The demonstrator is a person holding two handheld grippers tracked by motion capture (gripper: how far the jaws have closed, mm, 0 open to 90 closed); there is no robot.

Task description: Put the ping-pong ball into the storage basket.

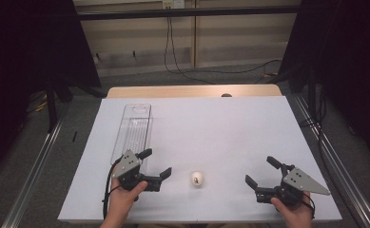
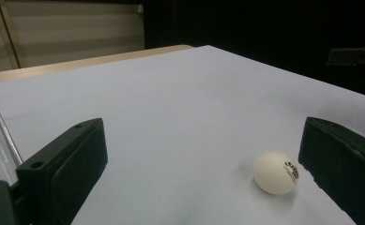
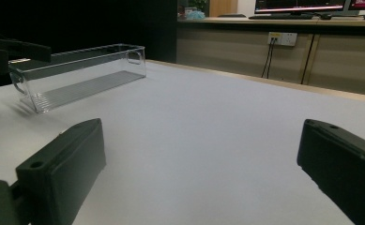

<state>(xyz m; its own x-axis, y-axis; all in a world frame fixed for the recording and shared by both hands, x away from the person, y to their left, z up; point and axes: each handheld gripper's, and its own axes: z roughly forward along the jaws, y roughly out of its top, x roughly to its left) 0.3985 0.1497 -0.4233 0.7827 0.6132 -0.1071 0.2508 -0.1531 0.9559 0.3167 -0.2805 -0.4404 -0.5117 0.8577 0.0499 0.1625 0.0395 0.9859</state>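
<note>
Both handheld two-jaw grippers are resting low over the white table cover (image 1: 230, 123), jaws spread wide and gripping nothing. The left gripper (image 1: 155, 164) is sitting just beside the small white ping-pong ball with printed lettering (image 1: 197, 178), which is lying loose on the cover between the two tools; in the left gripper view the ball (image 2: 276, 172) is lying close to the right-hand jaw, not centred. The right gripper (image 1: 263, 173) is waiting farther off. A long clear plastic bin (image 1: 134, 128) is standing empty behind the left gripper. The step in hand is probably the pick-up of the ball. To do it well, the person should be centring the jaws around the ball first, then closing slowly, since a light round ball is likely to roll away from an off-centre touch.
</note>
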